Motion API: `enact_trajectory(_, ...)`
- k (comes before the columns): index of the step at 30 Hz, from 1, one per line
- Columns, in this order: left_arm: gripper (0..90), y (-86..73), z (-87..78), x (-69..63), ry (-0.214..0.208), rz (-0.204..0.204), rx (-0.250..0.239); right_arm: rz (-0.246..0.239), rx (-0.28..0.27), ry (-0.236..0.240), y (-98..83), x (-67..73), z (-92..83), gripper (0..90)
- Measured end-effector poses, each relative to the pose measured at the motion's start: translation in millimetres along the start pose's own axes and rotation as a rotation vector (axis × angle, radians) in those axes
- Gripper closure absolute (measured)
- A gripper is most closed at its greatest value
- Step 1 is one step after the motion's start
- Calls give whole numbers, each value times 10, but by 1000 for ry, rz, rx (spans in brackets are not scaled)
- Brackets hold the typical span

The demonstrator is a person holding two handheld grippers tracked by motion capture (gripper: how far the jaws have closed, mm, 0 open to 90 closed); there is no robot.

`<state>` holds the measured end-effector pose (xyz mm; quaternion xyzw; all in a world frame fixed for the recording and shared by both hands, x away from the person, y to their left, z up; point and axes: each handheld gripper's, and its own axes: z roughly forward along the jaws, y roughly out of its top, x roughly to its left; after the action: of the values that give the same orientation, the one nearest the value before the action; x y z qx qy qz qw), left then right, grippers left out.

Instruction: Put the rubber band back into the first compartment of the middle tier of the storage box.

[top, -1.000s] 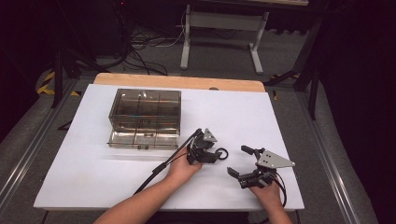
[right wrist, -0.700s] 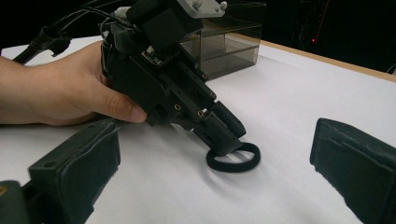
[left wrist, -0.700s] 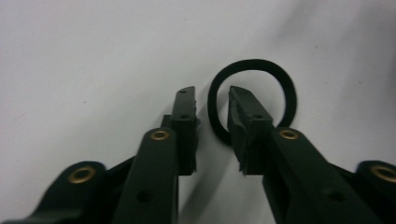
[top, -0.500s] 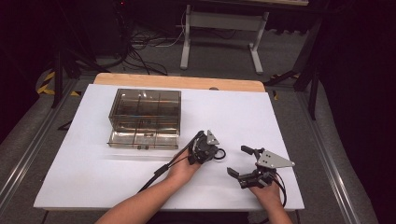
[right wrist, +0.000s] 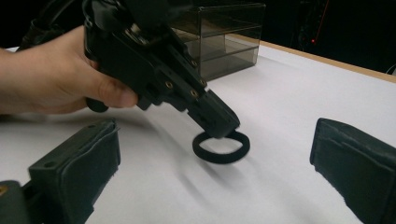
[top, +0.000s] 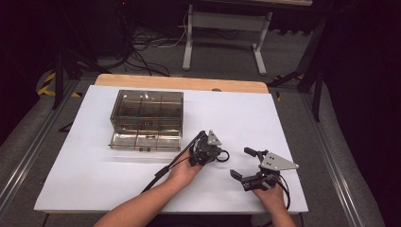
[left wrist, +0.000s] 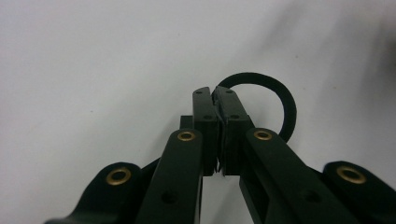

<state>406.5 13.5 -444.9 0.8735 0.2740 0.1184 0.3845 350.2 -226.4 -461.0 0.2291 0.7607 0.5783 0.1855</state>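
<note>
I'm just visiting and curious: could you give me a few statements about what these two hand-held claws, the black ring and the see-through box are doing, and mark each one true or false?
1. The left gripper has its jaws closed on the black ring. True.
2. The right gripper is also clamped on the ring. False: its jaws stand wide open, apart from the ring.
3. The ring is inside the clear box. False: it is out on the white table, well away from the box.
4. The clear box has divided compartments. True.
5. The ring is a closed loop. True.
</note>
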Motion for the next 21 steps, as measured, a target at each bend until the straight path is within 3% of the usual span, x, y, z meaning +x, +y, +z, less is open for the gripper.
enact_trajectory(14, 879, 65, -283, 18, -2, 13, -43, 5, 3, -3, -1, -4, 2, 21)
enact_trajectory(21, 878, 56, -494, 0, -31, 22, -55, 4, 2, -4, -1, -6, 1, 21)
